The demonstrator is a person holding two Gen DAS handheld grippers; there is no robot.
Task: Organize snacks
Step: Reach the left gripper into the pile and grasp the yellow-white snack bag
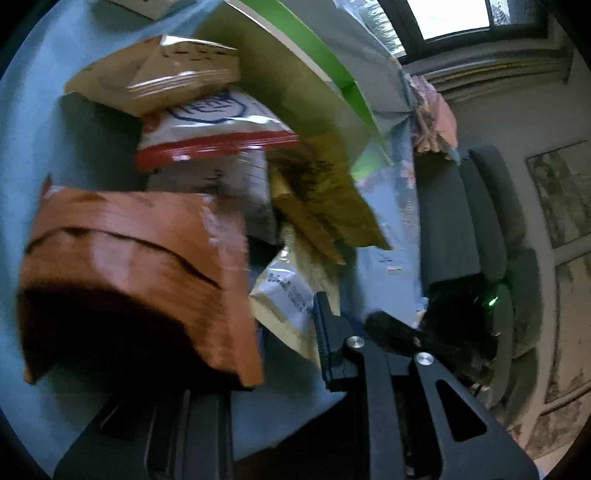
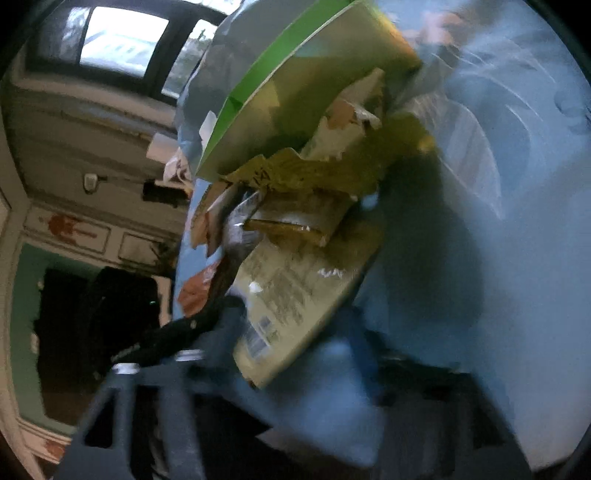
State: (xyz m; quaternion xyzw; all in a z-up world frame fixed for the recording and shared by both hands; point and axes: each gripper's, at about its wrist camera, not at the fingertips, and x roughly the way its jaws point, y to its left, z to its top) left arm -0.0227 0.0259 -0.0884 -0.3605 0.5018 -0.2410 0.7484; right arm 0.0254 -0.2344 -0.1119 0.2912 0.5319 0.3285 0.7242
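my tongs among snack bags on a blue surface (image 1: 48,122)

left tongs (image 1: 284,354) are clamped shut on the orange bag (image 1: 136,266). right tongs (image 2: 295,354) stand part open around a tan bag (image 2: 295,295); i cannot tell if they grip it. more bags lie piled against a green-edged box (image 1: 295,62).

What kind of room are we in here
Probably a living room in a home: a dark sofa, a window and framed pictures on the wall, with snack bags piled on a blue cloth.

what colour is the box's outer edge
Bright green on the box; clearest in the left wrist view.
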